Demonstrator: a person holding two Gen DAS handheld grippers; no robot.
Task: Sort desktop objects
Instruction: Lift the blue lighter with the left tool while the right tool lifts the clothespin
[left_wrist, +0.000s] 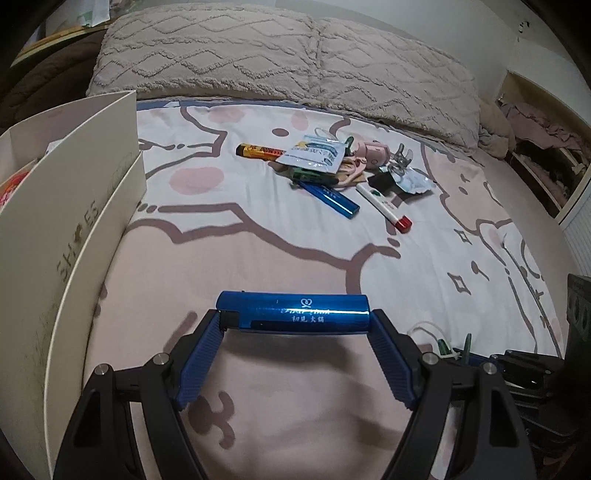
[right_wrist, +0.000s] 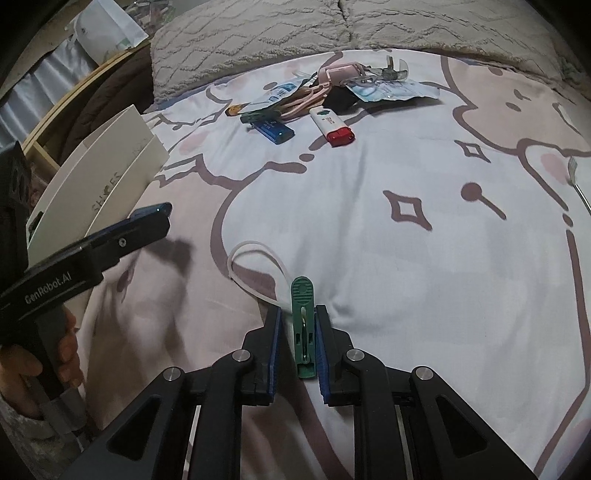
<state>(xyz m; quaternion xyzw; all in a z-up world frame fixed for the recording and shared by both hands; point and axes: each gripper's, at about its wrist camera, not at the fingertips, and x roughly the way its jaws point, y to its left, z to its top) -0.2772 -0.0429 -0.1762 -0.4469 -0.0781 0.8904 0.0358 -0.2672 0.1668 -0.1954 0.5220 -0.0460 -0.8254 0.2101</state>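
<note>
At the far left stood a white box (left_wrist: 66, 206) marked SHOES, its flap raised. Beside it, above the printed sheet (left_wrist: 295, 236), the left gripper (left_wrist: 295, 321) gripped a blue lighter (left_wrist: 291, 308) crosswise, 1 pad on each end. To its right, the right gripper (right_wrist: 298, 332) clamped a green clothespin (right_wrist: 303, 325) upright, a white loop (right_wrist: 255, 266) trailing from it. Farther back lay the pile (left_wrist: 332, 166): a second blue lighter (left_wrist: 328, 197), a yellow bar (left_wrist: 258, 150), a white packet (left_wrist: 314, 155) and a red-capped white tube (left_wrist: 384, 205).
</note>
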